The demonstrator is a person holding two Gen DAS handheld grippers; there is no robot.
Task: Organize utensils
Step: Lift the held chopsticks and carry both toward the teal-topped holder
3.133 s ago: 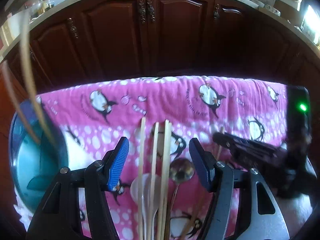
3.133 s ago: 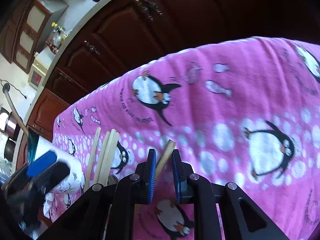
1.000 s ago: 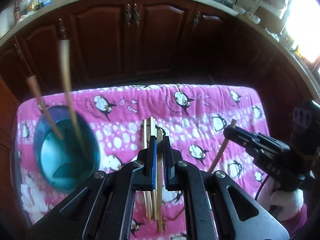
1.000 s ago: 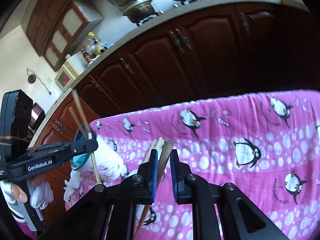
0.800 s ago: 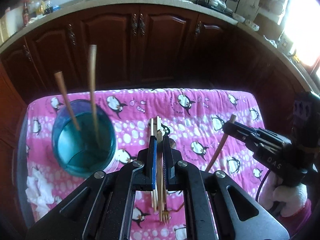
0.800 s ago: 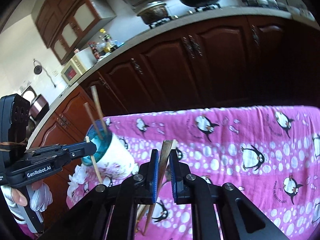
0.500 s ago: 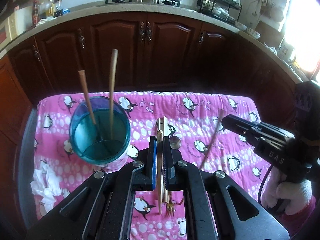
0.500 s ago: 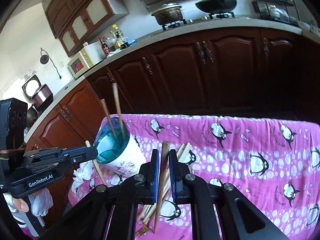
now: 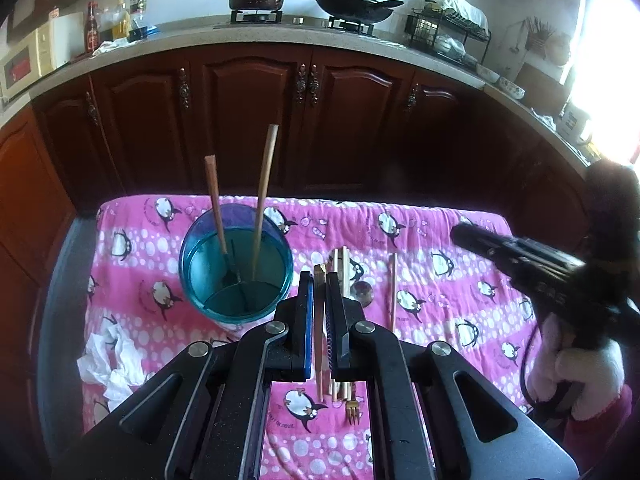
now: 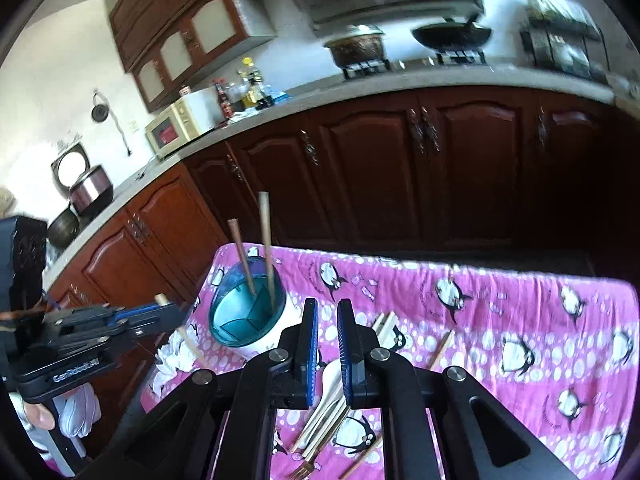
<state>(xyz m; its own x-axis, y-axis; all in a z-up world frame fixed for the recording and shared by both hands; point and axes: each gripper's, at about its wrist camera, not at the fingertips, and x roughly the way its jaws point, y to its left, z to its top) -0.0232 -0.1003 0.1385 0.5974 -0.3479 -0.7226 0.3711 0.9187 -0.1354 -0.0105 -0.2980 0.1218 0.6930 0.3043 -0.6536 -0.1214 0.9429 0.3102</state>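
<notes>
My left gripper [image 9: 319, 300] is shut on a wooden chopstick [image 9: 319, 344], held up above the pink penguin cloth [image 9: 440, 280] just right of the blue cup [image 9: 236, 268]. Two long-handled utensils [image 9: 262, 192] stand in the cup. From the right wrist view, the left gripper [image 10: 176, 314] grips that chopstick [image 10: 188, 340] beside the cup [image 10: 248, 320]. My right gripper [image 10: 324, 344] is shut with nothing between its pads. A single chopstick [image 9: 393, 292] lies on the cloth apart from the right gripper [image 9: 456, 234]. Pale chopsticks [image 9: 340, 264], a spoon [image 9: 362, 294] and a fork [image 9: 352, 412] lie below.
Crumpled white tissue [image 9: 112, 356] lies at the cloth's left edge near the cup. A white spoon [image 10: 332, 380] lies under my right gripper. Dark wooden cabinets [image 9: 304, 120] stand behind the table. A gloved hand [image 9: 580, 368] holds the right gripper.
Both grippers have risen and drawn back from the cloth. The chopstick that was between the right gripper's pads is gone from them, and one now lies on the cloth. The left still holds its chopstick.
</notes>
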